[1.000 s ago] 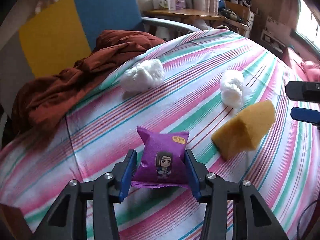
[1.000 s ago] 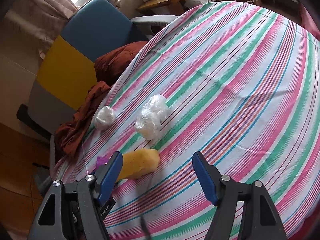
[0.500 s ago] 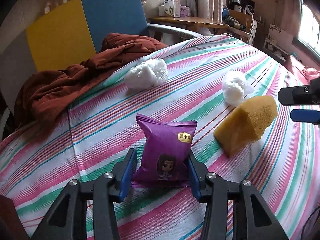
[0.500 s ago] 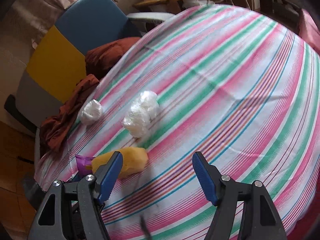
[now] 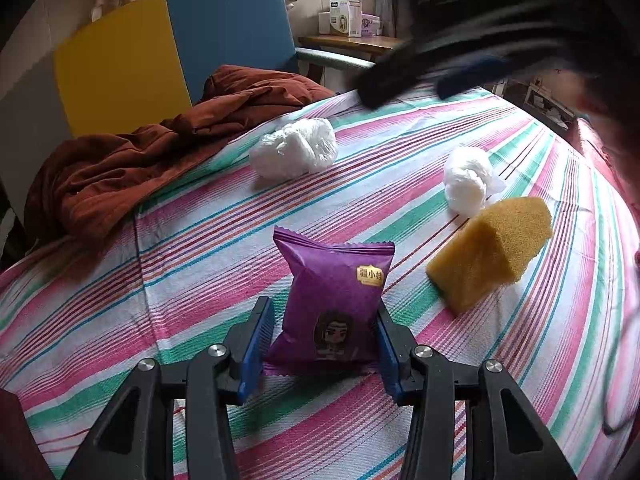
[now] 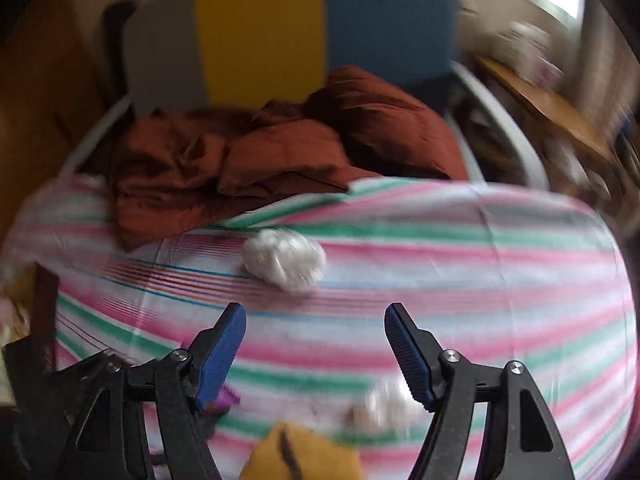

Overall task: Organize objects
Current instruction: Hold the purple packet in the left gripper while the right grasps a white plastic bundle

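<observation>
In the left wrist view, the left hand-held gripper [image 5: 322, 346] is clenched on the purple snack bag [image 5: 332, 304]. One blue finger presses each side of the bag, low down near its bottom edge. The bag stands up tall, so its long side runs up and away from the gripper, and its zigzag top edge is the far end. The little cartoon face on the front looks back at the camera. The bag's bottom seems to sit on or just above the striped table [image 5: 200, 240]; I cannot tell which.

The yellow sponge [image 5: 490, 254] lies on the table to the right of the bag and a bit farther off. Its long side slants away to the right, with the cut flat face turned toward the gripper. A small white wad [image 5: 468, 186] touches its far end. A bigger white wad [image 5: 294, 154] lies farther back, near the brown cloth [image 5: 160, 160]. The right hand-held gripper [image 5: 436, 76] is a dark blur high up at the back.

The right wrist view is blurry. The right gripper [image 6: 316, 354] is released, fingers wide apart, holding nothing. The bigger white wad [image 6: 284, 260] lies straight ahead of it, past the fingertips. The sponge [image 6: 304, 456] and the small wad [image 6: 386, 404] are close below it. So the right gripper looks nearer to those things, and the left one is busy with the bag.
</observation>
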Demonstrator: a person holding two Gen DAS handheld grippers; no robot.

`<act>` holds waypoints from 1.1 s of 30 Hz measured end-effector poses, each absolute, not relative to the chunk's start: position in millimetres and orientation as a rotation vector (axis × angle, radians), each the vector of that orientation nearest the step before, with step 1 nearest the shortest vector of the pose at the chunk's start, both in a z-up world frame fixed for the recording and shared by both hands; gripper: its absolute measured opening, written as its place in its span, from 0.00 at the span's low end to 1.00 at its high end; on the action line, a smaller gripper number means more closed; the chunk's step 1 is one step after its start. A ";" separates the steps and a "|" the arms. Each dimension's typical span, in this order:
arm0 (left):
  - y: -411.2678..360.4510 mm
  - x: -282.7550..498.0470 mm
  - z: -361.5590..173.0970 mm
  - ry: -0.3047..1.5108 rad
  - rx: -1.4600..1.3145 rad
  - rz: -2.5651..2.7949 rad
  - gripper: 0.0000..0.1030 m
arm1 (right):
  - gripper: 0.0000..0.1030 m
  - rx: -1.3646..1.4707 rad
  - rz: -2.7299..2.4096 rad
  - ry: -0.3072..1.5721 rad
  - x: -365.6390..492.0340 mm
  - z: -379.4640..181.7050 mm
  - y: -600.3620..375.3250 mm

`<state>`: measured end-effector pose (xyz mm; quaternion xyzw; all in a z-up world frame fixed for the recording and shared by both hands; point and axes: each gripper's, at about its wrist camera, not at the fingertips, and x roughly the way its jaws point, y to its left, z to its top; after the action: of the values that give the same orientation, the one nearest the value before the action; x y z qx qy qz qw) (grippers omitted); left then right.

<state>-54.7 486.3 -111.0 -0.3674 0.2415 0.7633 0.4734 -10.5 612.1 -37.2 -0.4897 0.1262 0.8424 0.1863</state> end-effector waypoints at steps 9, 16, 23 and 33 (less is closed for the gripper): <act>484.3 -53.2 -110.2 0.566 -0.908 1.860 0.47 | 0.58 -1.615 2.360 0.151 -86.8 -77.0 612.2; 484.8 -49.7 -109.3 0.559 -0.908 1.859 0.47 | 0.40 -1.554 2.338 0.232 -42.4 -64.6 599.0; 487.4 -44.0 -107.2 0.565 -0.903 1.863 0.47 | 0.41 -1.305 2.370 0.517 67.0 -17.0 567.1; 453.8 -32.1 -103.6 0.616 -1.006 1.923 0.46 | 0.41 -1.286 2.089 0.819 152.1 -53.1 550.1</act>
<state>-32.1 453.8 -103.6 -0.4030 0.2468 0.7702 0.4283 152.1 550.1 -53.1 -0.4781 0.3044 0.7769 0.2742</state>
